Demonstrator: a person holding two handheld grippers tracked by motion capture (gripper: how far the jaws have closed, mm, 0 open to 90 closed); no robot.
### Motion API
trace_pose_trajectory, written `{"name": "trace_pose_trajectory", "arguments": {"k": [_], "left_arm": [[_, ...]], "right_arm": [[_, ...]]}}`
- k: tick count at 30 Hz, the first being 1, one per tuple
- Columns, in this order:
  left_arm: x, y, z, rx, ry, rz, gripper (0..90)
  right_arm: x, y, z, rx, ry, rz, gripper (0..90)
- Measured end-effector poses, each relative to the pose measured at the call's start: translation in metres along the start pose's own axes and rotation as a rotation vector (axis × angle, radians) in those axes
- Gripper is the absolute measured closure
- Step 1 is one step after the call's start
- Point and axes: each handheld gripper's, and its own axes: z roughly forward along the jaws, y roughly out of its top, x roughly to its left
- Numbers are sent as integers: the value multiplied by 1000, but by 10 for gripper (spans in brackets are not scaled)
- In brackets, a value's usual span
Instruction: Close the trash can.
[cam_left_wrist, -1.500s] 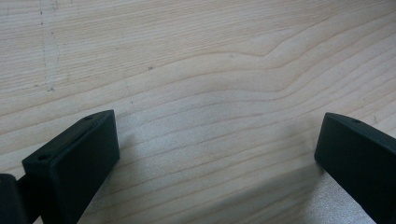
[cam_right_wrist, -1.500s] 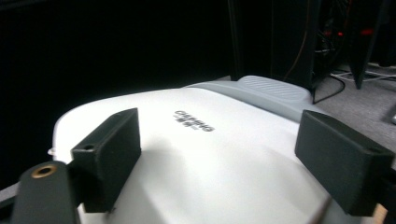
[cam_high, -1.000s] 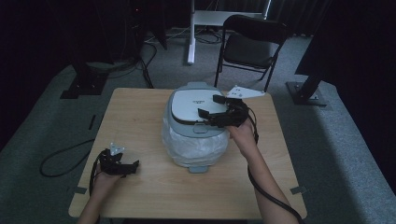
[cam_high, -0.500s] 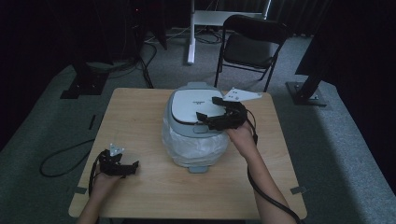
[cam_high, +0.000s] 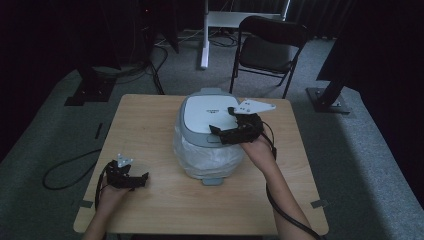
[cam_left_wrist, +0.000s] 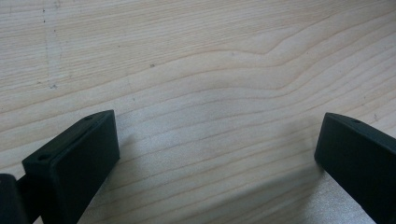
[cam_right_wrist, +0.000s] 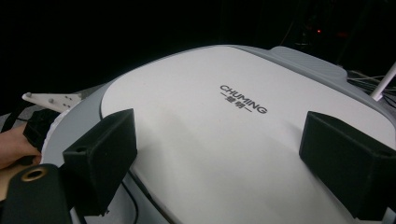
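The right gripper (cam_high: 218, 132) hovers over the rice cooker (cam_high: 210, 135), jaws spread wide above its white lid (cam_right_wrist: 224, 135); the left gripper (cam_high: 141, 178) rests, jaws also wide and empty, on the table (cam_high: 150, 115) near the front left corner. The cooker sits mid-table, its body in clear plastic wrap (cam_high: 207, 157). To work the lid well, probably lower squarely, steadying the body first, since the wrap may slip.
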Motion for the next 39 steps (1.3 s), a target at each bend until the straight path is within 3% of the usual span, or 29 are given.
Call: {"name": "trace_pose_trajectory", "arguments": {"k": [12,20,22,29,39], "left_arm": [[0,0,0,0,0,0,7],[0,0,0,0,0,0,7],[0,0,0,1,0,0,7],[0,0,0,0,0,0,7],[0,0,0,0,0,0,7]], "right_arm": [[1,0,2,22,-23,-16,106],[0,-5,-2,-44,-4,-22,104],[-3,-7,-8,-92,23,17,105],[-7,-7,-17,-110,-25,13,105],[-6,-12,-24,-116,-20,12,105]]}}
